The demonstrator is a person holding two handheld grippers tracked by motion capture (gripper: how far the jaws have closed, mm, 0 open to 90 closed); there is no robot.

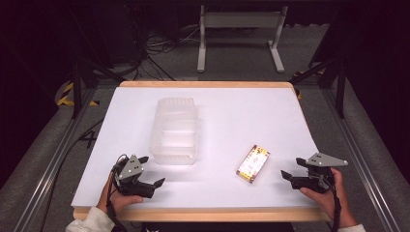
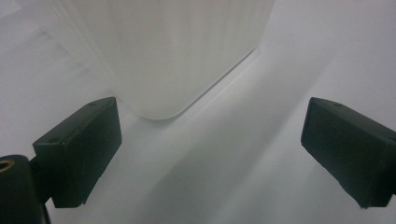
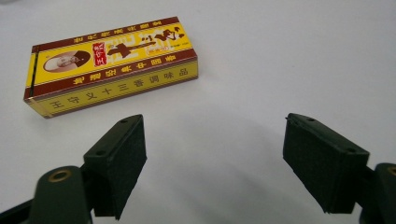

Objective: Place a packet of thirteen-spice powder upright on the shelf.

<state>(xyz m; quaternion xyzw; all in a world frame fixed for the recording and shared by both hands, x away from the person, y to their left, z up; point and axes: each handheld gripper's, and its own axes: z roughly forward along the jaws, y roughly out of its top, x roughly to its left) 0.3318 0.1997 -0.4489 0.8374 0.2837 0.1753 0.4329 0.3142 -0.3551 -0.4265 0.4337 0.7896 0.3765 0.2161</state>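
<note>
A translucent plastic container (image 1: 174, 130) with ribbed walls stands left of centre on the white table (image 1: 232, 116). A small yellow and brown box (image 1: 253, 164) with red print lies flat to its right. My left gripper (image 1: 151, 170) is open near the table's front left, just short of the container's near corner (image 2: 159, 60). My right gripper (image 1: 292, 168) is open at the front right, a short way from the box (image 3: 109, 65), which lies ahead and to the left of its jaws. Nothing sits between either pair of jaws.
The table has a wooden edge (image 1: 203, 215). Beyond its far side a white metal frame (image 1: 239, 36) and cables (image 1: 159, 48) lie on the grey floor. Metal rails (image 1: 53, 159) run along both sides.
</note>
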